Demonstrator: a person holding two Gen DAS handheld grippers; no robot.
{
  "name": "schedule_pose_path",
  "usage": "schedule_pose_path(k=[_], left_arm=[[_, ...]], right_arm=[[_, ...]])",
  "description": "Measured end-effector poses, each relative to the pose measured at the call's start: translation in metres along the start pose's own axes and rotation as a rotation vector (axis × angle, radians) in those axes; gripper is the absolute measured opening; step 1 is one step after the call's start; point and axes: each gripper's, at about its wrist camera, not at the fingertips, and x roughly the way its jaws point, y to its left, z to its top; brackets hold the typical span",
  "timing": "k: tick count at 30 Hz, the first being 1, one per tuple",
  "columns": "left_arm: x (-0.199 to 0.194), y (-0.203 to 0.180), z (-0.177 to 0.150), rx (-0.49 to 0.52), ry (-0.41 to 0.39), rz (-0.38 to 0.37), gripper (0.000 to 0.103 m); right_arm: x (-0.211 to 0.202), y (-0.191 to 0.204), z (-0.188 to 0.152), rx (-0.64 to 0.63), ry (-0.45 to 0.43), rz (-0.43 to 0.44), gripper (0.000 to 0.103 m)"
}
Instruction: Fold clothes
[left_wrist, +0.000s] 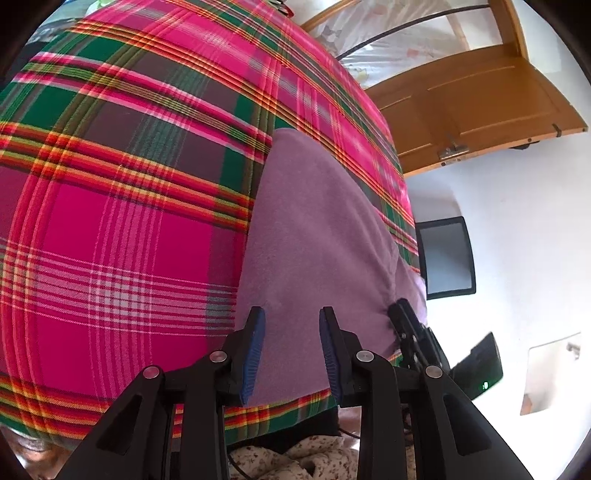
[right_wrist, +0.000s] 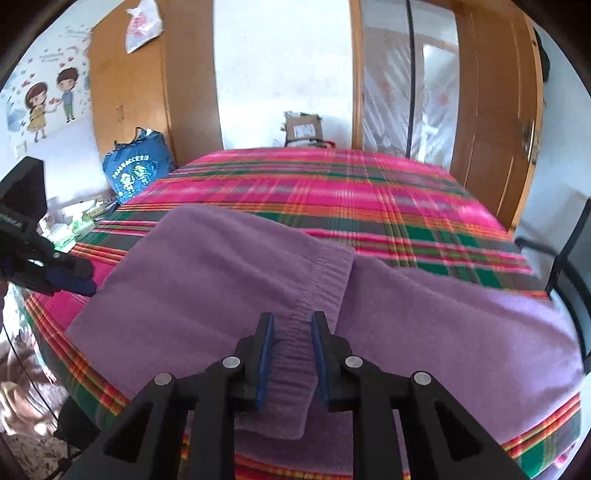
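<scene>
Purple fleece, the garment (right_wrist: 221, 280) to be folded, lies on a bed covered with a pink, green and orange plaid bedspread (right_wrist: 332, 184), close to the near edge of the bed. One part of the garment is folded over the rest, and its ribbed band (right_wrist: 325, 280) runs toward the right tool (right_wrist: 292, 321).

The right wrist view shows the room behind the bed: a wooden wardrobe (right_wrist: 129, 92), a wooden door (right_wrist: 495, 110), a blue bag (right_wrist: 138, 168), a cardboard box (right_wrist: 303, 127) and a wall sticker of two cartoon children (right_wrist: 51, 99). It also shows the left tool (right_wrist: 74, 275) from outside, at the left edge of the garment. The left wrist view shows mostly the bedspread (left_wrist: 110, 184), the long narrow shape of the garment (left_wrist: 317, 240), the door (left_wrist: 480, 110) and a dark screen (left_wrist: 447, 254) at the wall.

The right tool stands partly open over the ribbed band; the gathered band lies between its blue pads (right_wrist: 265, 354), which do not press on it. The left tool (left_wrist: 291, 314) is also partly open; the fleece is seen between its pads (left_wrist: 255, 350), but they hold nothing.
</scene>
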Motion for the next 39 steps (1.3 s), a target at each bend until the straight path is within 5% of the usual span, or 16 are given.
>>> schedule_pose_path(k=[16,28,39], left_arm=[[-0.003,0.003,-0.003,-0.027,-0.015,0.001,0.031],[-0.007,0.013,-0.007,-0.045,-0.025,0.002,0.032],[0.011,0.022,-0.01,-0.07,0.066,-0.029,0.041]], right_arm=[[-0.009,0.022,-0.011,-0.073,-0.007,-0.04,0.024],[-0.019,0.121,-0.008,-0.28,-0.035,0.277,0.048],[-0.005,0.157,-0.025,-0.404,0.014,0.274,0.05]])
